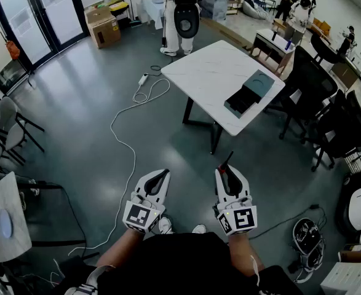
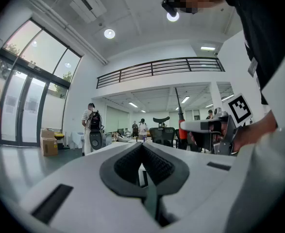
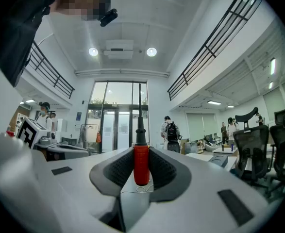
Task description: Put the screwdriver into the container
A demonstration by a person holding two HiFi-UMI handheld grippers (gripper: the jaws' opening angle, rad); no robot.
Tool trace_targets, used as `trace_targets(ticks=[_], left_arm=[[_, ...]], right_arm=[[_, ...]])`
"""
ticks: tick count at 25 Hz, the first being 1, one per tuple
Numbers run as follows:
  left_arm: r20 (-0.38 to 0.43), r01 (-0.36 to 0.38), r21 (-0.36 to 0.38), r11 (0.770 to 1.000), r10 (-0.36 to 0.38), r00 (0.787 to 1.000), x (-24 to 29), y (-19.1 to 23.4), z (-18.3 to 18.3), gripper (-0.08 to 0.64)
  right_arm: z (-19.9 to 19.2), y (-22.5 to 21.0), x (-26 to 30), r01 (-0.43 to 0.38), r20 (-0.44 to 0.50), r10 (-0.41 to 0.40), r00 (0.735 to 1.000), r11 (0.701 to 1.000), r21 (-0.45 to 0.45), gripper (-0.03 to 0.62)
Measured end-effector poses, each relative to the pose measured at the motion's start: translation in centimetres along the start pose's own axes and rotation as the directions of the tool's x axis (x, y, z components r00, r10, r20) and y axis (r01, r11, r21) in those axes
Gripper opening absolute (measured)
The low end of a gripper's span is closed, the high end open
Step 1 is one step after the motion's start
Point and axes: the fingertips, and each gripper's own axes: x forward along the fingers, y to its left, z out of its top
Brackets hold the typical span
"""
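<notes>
Screwdriver (image 3: 141,164) sits clamped by its red handle between the jaws of the right gripper (image 1: 228,172), shaft pointing away. Left gripper (image 1: 158,176) jaws are together, holding nothing. Container (image 1: 249,93) rests on the far white worktop (image 1: 211,72), well apart from both grippers.

A white worktop (image 1: 205,72) on dark legs stands at 1 o'clock on the grey floor (image 1: 75,103). A white cable (image 1: 123,141) snakes from a power strip (image 1: 143,78) near the worktop's left corner down toward 7 o'clock. At 12 o'clock a person (image 1: 183,8) stands with a black backpack. A cardboard box (image 1: 104,29) sits at 11 o'clock, near the glass doors (image 1: 26,11). Grey chairs (image 1: 8,125) line up at 9 o'clock and black office chairs (image 1: 318,97) crowd 3 o'clock. More people (image 1: 286,2) stand far off at 1 o'clock.
</notes>
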Motion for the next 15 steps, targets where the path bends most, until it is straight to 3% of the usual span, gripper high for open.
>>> trace_targets(ticks=[8, 15], left_arm=[[0.006, 0.000, -0.017, 1.000, 0.000, 1.000, 0.1, -0.4, 0.5, 0.006], [-0.010, -0.021, -0.061, 0.998, 0.020, 1.000, -0.6, 2.1, -0.2, 0.006]], right_arm=[[-0.3, 0.0, -0.1, -0.004, -0.017, 0.004, 1.000, 1.000, -0.005, 0.107], [-0.1, 1.4, 1.2, -0.007, -0.005, 0.007, 1.000, 1.000, -0.003, 0.107]])
